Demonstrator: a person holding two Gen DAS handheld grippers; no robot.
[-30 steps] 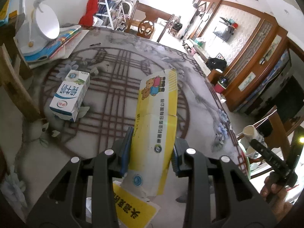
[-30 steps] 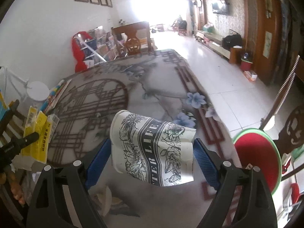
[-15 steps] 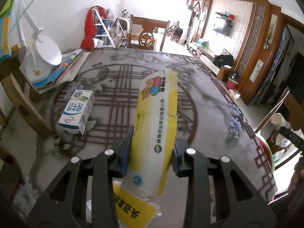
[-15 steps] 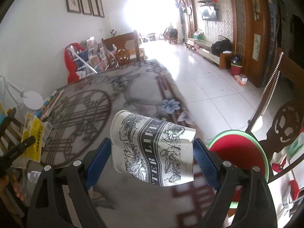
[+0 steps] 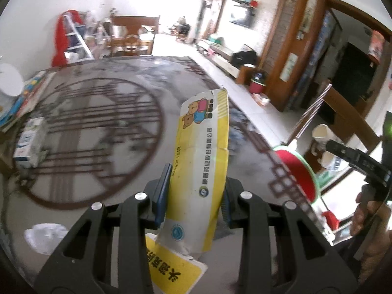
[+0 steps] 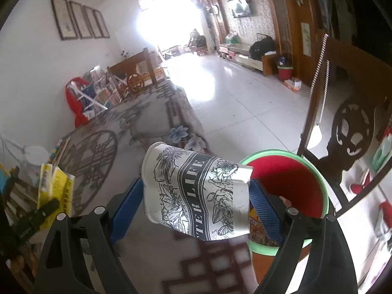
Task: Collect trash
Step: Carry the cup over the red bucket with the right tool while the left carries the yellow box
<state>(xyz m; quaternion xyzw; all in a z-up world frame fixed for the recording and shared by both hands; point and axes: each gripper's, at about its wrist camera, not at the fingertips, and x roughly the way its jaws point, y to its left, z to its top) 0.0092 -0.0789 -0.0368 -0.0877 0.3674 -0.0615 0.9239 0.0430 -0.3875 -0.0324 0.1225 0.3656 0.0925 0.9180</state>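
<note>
My left gripper (image 5: 194,193) is shut on a flattened yellow carton (image 5: 201,161) with bear pictures, held above the patterned table (image 5: 98,127). My right gripper (image 6: 196,196) is shut on a crumpled black-and-white paper cup (image 6: 198,191), held over the table's right edge beside a red bin with a green rim (image 6: 294,186). The bin also shows in the left wrist view (image 5: 299,174), with the paper cup (image 5: 321,132) and the right gripper above it. The yellow carton (image 6: 55,183) shows at far left in the right wrist view.
A blue-and-white milk carton (image 5: 30,142) stands on the table's left part. A crumpled white scrap (image 5: 45,237) lies near the front edge. Books and a white lamp (image 5: 9,83) sit far left. A wooden chair (image 6: 348,132) stands right of the bin.
Both grippers have swung to the right with their loads. The red bin has come close under the right gripper, and the milk carton has slid to the left edge of the left view.
</note>
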